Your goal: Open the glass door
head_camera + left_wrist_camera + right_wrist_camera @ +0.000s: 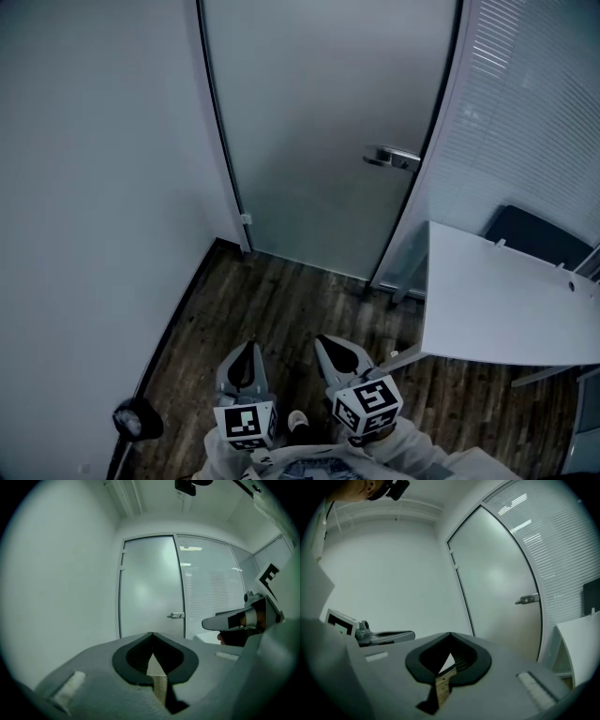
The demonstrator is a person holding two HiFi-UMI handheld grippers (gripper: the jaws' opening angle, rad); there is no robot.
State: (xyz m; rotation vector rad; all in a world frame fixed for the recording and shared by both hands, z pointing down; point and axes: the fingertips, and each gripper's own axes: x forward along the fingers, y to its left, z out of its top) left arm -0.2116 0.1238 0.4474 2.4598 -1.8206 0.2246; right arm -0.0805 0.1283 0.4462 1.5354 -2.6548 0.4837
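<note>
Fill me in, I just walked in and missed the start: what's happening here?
A person stands facing a frosted glass door, holding the left gripper and the right gripper out front. Both are shut and empty, short of the door. The door is closed, its lever handle untouched. A white table stands at the right.

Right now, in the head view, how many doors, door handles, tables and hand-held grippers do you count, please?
Frosted glass door: 1
Metal lever door handle: 1
White rectangular table: 1
Grey two-jaw grippers, the left gripper and the right gripper, both shut and empty: 2
Total: 5
</note>
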